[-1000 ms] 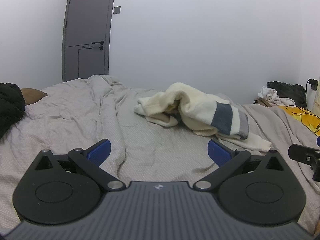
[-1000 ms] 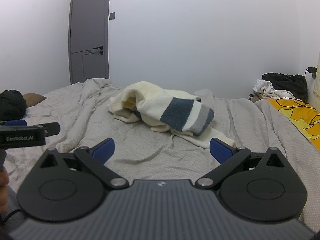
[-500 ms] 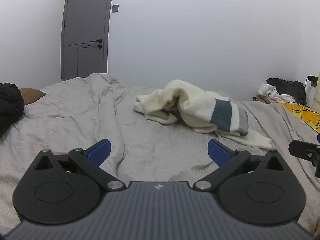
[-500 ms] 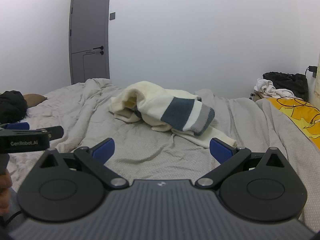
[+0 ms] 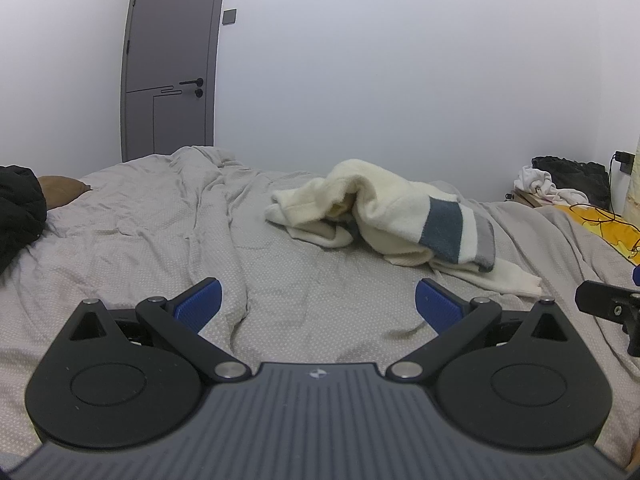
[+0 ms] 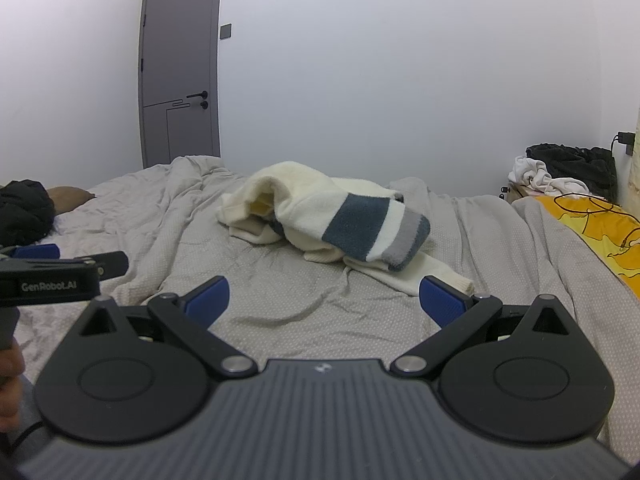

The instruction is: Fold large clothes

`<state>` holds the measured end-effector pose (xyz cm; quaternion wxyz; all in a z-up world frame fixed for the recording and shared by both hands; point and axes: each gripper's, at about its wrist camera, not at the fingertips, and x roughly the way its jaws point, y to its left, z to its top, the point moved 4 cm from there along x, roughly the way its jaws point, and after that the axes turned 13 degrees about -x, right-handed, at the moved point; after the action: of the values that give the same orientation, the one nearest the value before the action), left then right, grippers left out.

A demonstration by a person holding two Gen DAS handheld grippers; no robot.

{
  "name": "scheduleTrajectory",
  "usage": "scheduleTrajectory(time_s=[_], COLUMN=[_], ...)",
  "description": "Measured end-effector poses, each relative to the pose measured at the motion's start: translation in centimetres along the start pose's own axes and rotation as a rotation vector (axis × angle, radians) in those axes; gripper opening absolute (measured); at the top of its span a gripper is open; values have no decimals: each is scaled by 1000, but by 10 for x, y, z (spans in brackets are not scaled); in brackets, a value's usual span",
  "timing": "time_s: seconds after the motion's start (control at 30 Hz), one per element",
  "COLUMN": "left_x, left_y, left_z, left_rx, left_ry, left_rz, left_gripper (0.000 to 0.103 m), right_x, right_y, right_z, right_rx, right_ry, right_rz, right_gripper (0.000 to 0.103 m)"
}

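A: Where is the sweater?

B: Crumpled in a heap on the bed, toward the far half, ahead of both grippers. It is cream with a dark blue band and a grey band. One sleeve trails out toward the near right side, its cuff flat on the sheet.

A: And the left gripper?

B: Its jaws stand wide apart with nothing between them but grey sheet. The blue pads are clear of the cloth. The sweater lies beyond them, a little to the right.

A: The right gripper?

B: The same: spread wide and empty, held above the sheet. The sleeve cuff lies just beyond its right pad; whether they touch I cannot tell.

A: Can each camera see the other gripper?

B: Partly. In the right wrist view the left one shows at the left edge, a black bar with "GenRobot.AI" printed on it and a blue tip behind. A hand shows at the left edge below it. In the left wrist view a black piece of the right one pokes in at the right edge.

A: What else is around?

B: A black garment and a brown pillow at the left of the bed, a yellow cloth with a cable on it at the right, and a pile of clothes in the far right corner. A grey door stands shut in the back wall.
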<state>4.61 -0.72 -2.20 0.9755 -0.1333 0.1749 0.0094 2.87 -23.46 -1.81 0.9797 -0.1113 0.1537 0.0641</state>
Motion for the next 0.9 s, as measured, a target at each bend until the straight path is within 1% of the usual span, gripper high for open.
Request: scheduleTrajectory(time_s=[0.53,0.63,0.73,0.9], left_x=[1,1,4,15], left_y=[0,0,0,4], left_z=[-2,-3,-4,-1], left_rx=[-3,-2,0,-23], left_ry=[-5,0,7,24], left_rz=[-1,2,1,-5], left_gripper=[103,103,103,103], right_x=[2,2,0,5], right_y=[4,3,2,-2], right_z=[-3,-4,-4,-4], right_rx=[-6,4,14,62], right_ry=[12,16,12,19], right_rz=[3,4,-26,-10], right_gripper=[103,103,103,103])
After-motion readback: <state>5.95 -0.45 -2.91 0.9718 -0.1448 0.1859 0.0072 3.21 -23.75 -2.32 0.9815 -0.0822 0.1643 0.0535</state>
